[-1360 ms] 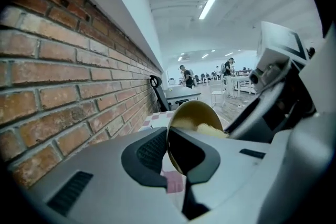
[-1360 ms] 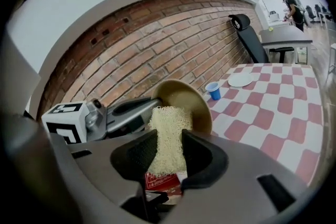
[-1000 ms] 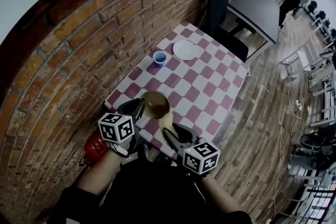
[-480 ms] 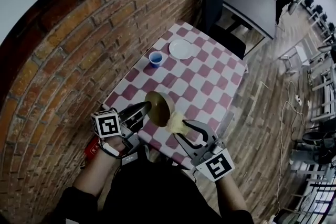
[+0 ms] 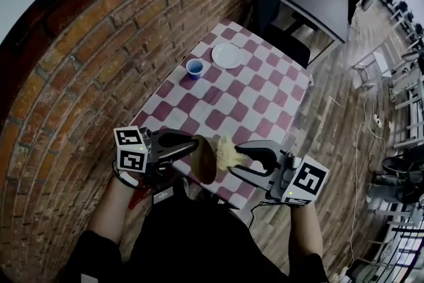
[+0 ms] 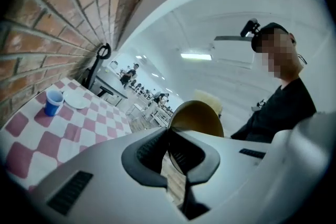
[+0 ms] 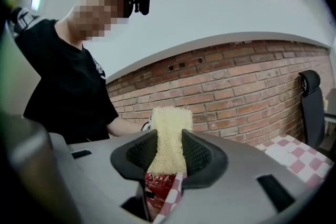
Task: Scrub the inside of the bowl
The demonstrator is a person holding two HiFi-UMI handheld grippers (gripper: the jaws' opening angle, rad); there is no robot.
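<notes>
The bowl (image 5: 204, 160) is off the table (image 5: 255, 99), tipped on its side over the near edge, between the two grippers. The left gripper (image 5: 193, 146) has its jaws fully pinched on the bowl's rim; the left gripper view shows the thin edge clamped between the pads. The right gripper (image 5: 240, 160) is closed on a pale yellow fibrous scrub pad (image 5: 227, 152) that sticks out beyond its tips, just beside the bowl's mouth.

The bowl looks stiff, smooth and light enough to hang from one rim pinch. I judge that grip prone to pivot or slip under sideways scrubbing, so pressure should be gentle. The pad is soft and will bend.

Farther up the table stand a blue cup (image 5: 194, 67) and a white plate (image 5: 229, 56), well clear, with the brick wall (image 5: 99, 56) alongside.

The bowl shows nearly edge-on from the head, so its inside is mostly hidden, and I cannot tell whether the pad touches it.
</notes>
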